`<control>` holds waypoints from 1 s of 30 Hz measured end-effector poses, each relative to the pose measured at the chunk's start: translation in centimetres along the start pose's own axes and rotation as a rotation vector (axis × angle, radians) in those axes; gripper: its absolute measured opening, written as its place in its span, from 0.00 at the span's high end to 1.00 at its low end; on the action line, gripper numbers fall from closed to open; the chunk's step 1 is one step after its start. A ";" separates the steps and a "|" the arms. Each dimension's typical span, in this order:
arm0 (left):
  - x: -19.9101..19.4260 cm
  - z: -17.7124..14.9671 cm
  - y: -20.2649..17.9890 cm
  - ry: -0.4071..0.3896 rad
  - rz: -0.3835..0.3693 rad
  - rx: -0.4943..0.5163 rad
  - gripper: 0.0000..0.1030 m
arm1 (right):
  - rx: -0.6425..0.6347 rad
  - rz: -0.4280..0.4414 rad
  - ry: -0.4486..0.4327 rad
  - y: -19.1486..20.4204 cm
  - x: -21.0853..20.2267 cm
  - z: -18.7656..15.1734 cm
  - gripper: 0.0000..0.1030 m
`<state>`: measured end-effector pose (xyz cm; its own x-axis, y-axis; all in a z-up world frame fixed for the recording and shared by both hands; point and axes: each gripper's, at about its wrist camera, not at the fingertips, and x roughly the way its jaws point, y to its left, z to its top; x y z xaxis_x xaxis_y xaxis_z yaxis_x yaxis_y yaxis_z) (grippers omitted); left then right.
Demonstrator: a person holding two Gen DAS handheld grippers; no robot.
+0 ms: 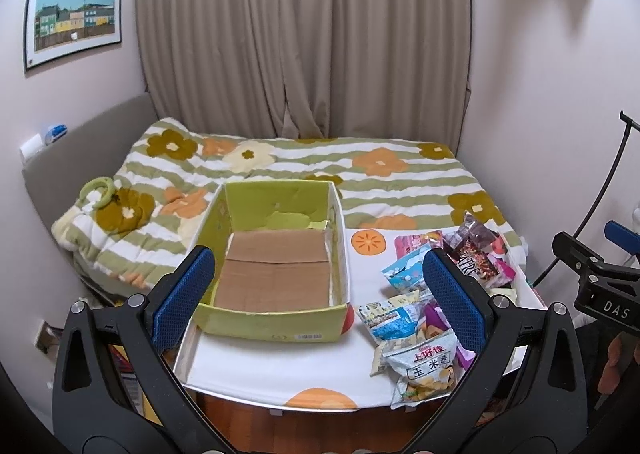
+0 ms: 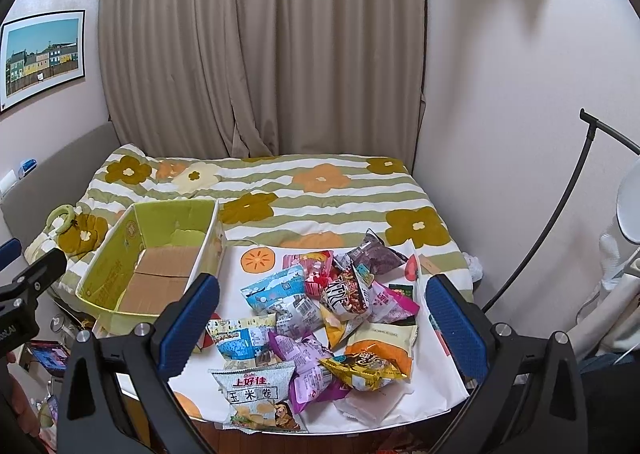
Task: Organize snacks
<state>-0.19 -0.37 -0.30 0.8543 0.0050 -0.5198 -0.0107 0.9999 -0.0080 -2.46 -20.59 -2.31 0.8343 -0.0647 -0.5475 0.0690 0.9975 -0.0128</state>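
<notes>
An open green cardboard box (image 1: 276,328) with a bare brown bottom stands on the left of a white table (image 1: 260,366); the same box (image 2: 104,278) shows at the left in the right wrist view. A heap of snack packets (image 2: 332,318) lies on the table's right half, with a corn-roll bag (image 2: 256,398) nearest the front edge. That heap (image 1: 416,318) sits right of the box. My left gripper (image 1: 324,294) hangs open above the box's near end, holding nothing. My right gripper (image 2: 324,318) is open over the heap, apart from it.
A bed with a flowered, striped quilt (image 2: 320,189) lies behind the table, against beige curtains (image 1: 304,33). A dark lamp stand (image 2: 560,221) rises at the right wall. The table's front edge (image 1: 280,408) drops to a wooden floor. A framed picture (image 1: 74,17) hangs left.
</notes>
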 end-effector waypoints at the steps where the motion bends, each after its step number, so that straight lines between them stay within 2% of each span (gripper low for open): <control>1: 0.0 0.0 0.0 0.000 0.000 0.000 0.00 | 0.000 0.001 -0.001 -0.1 0.1 0.0 0.00; 30: -0.6 -0.5 0.0 0.006 0.003 0.006 0.00 | 0.002 0.001 0.011 0.0 -0.9 -0.3 0.00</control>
<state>-0.96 -0.41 -0.37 0.8510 0.0077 -0.5250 -0.0098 1.0000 -0.0012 -3.37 -20.53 -2.08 0.8284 -0.0629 -0.5566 0.0688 0.9976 -0.0104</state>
